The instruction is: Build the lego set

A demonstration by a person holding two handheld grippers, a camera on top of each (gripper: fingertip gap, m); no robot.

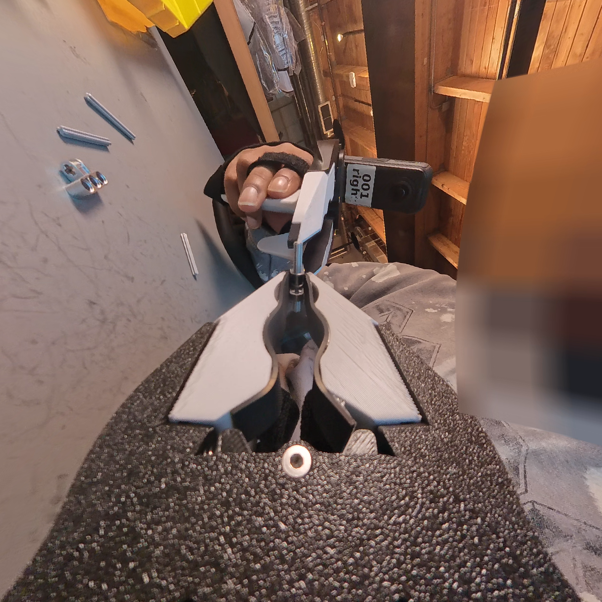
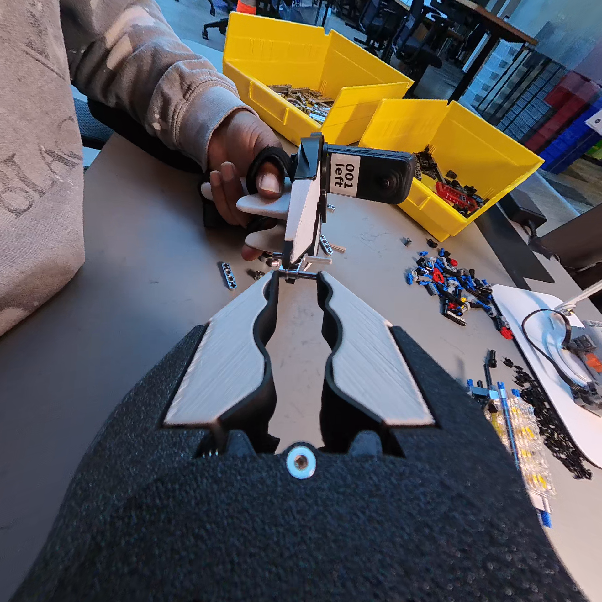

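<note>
Two grippers: they meet tip to tip above the grey tabletop (image 2: 136, 228), both on one small building-toy assembly
Left gripper (image 1: 294, 283): fingers drawn together, clamped on the black end of the small assembly (image 1: 297, 280); seen from the right wrist view it (image 2: 294, 265) pinches the piece from above
Right gripper (image 2: 294, 277): fingers apart only by the length of a thin dark axle (image 2: 304, 276), which spans the tips, clamped on it; in the left wrist view it (image 1: 298, 244) holds a grey pin end
Hands: left hand (image 2: 241, 169) and right hand (image 1: 260, 182) each hold a gripper handle
Loose parts: grey axles (image 1: 109, 115) and a grey connector (image 1: 83, 179) lie on the tabletop; a heap of blue, black and red pins (image 2: 449, 283) sits toward the right edge
Bins: two yellow bins (image 2: 312, 75) (image 2: 456, 153) stand along the far edge, both with parts inside
</note>
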